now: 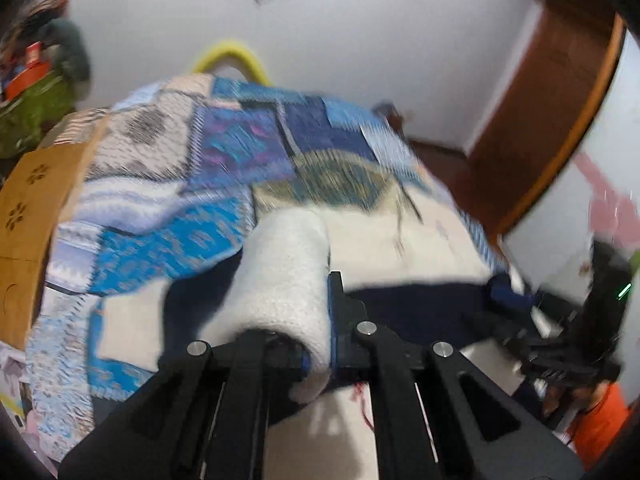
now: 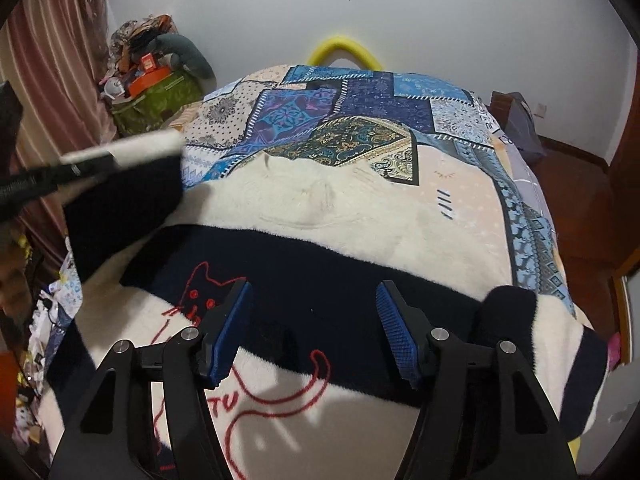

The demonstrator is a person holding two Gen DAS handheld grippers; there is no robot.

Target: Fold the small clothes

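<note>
Left wrist view: the left gripper point(image 1: 320, 320) is clamped on the sweater's white cuff point(image 1: 286, 272), lifted. The right gripper point(image 2: 314, 328) hovers spread wide just above the sweater point(image 2: 320, 216) on the bed point(image 2: 360, 100).

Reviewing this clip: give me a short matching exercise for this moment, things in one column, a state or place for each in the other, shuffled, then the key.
Things:
1. left gripper
2. right gripper
3. sweater
4. sleeve

States or places:
A. spread flat on the bed, cream with dark bands and a red cat outline
B. open, hovering over the dark band
C. lifted off the bed at its cream cuff
D. shut on the cuff

Pairs: 1-D, 2-B, 3-A, 4-C
</note>
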